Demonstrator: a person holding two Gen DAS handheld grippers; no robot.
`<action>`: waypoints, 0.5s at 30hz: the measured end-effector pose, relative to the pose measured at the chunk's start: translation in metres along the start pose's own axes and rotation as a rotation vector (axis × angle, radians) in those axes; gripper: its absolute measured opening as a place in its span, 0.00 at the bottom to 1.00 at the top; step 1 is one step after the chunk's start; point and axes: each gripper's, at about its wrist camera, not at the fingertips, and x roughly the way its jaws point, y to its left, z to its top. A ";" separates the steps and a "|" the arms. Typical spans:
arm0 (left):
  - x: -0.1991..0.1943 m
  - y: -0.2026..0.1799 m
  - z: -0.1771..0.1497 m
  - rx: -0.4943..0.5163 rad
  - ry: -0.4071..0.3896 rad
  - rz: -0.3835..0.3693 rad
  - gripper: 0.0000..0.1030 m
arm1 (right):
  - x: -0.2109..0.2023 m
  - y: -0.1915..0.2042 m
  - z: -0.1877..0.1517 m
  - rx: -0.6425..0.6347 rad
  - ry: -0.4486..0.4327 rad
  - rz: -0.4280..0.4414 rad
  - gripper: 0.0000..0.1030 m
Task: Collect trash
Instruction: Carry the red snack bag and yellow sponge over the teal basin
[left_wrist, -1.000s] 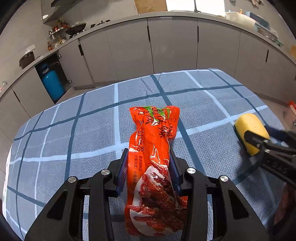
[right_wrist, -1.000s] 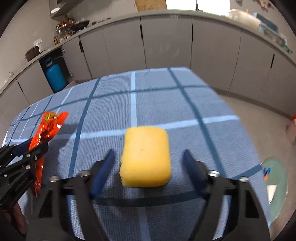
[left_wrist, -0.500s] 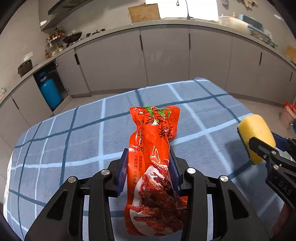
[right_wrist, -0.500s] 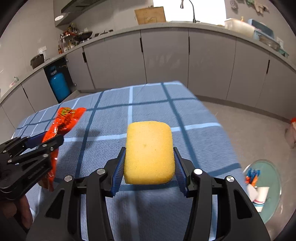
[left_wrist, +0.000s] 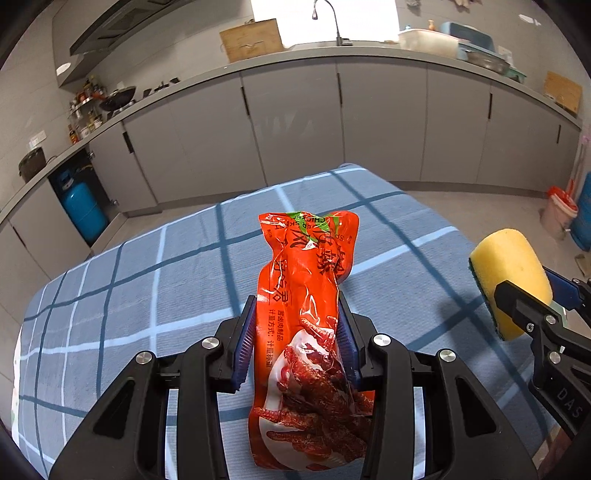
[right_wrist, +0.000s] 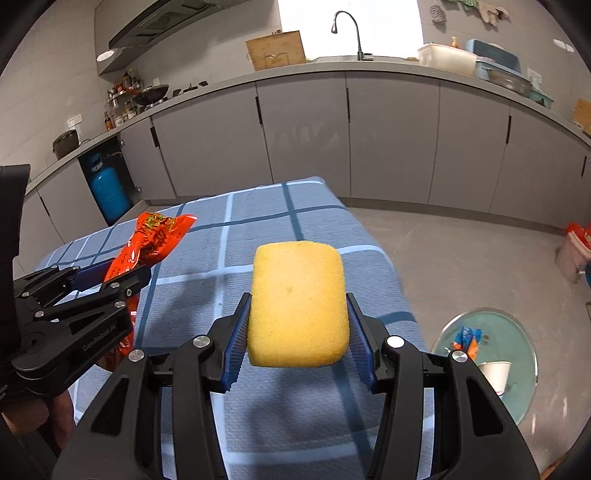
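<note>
My left gripper (left_wrist: 296, 343) is shut on an orange-red snack packet (left_wrist: 306, 295) and holds it above the blue checked tablecloth (left_wrist: 147, 280). The packet also shows at the left of the right wrist view (right_wrist: 155, 240), in the left gripper (right_wrist: 107, 277). My right gripper (right_wrist: 298, 336) is shut on a yellow sponge (right_wrist: 297, 302) with a green scouring side, lifted over the table's right edge. The sponge (left_wrist: 509, 280) and the right gripper (left_wrist: 532, 295) show at the right of the left wrist view.
A round green bin (right_wrist: 491, 354) on the floor to the right holds a white cup (right_wrist: 493, 374) and wrappers. A small white bin with a red bag (left_wrist: 557, 214) stands farther right. Grey cabinets (left_wrist: 295, 122) and a blue gas cylinder (left_wrist: 83, 214) lie behind the table.
My right gripper has shut on the sponge and lifted it off the cloth. Both grippers have risen and moved right with their loads, away from the table.
</note>
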 end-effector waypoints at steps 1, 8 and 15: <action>0.000 -0.004 0.001 0.004 -0.002 -0.002 0.40 | -0.001 -0.003 0.000 0.005 0.000 -0.002 0.48; -0.002 -0.028 0.007 0.036 -0.009 -0.019 0.40 | -0.011 -0.022 -0.003 0.030 -0.013 -0.013 0.48; -0.008 -0.044 0.010 0.062 -0.022 -0.031 0.40 | -0.020 -0.037 -0.005 0.050 -0.025 -0.018 0.48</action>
